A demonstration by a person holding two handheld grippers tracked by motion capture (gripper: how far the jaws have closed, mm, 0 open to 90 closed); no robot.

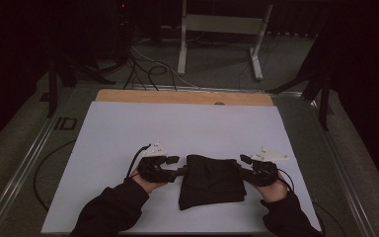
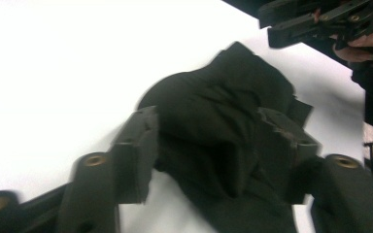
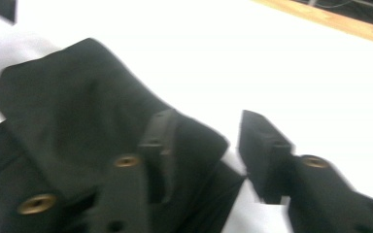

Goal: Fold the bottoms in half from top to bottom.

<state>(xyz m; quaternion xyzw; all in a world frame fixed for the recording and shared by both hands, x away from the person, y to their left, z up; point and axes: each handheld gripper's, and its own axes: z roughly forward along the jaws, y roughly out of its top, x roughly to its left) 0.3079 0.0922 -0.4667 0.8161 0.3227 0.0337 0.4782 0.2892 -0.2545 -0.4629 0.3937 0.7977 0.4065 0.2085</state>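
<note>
So the dark folded cloth (image 1: 211, 180) lies on the white board (image 1: 128, 128), near the person's edge of it, and a gripper has come in at each of its two side edges. That looks deliberate: one hold on each side would let the cloth be lifted flat or folded over without bunching to one end.

The left gripper (image 1: 176, 166) has a thick bunch of the fabric between its fingers (image 2: 133, 155). From its own camera the cloth bulges up and forward past the fingertips, and both pads seem to sit against the gathered folds, so I'd call it clamped on the cloth, jaws standing partly apart because the wad is bulky. The right hand's gripper shows beyond the far corner of the cloth in that same view.

The right gripper (image 1: 242, 164) is less settled. In its own camera one finger (image 3: 158, 145) lies on, or partly under, a raised corner of the cloth, while the other finger stands off to the side over bare white board, with a clear gap between it and the fabric. So its jaws are apart and not pinching anything yet, as far as I can judge.

The wooden strip (image 1: 182, 97) of the table shows past the board's far edge, well away from both sets of fingers. My guess is the right side needs to close on its corner before any lift would go evenly.
</note>
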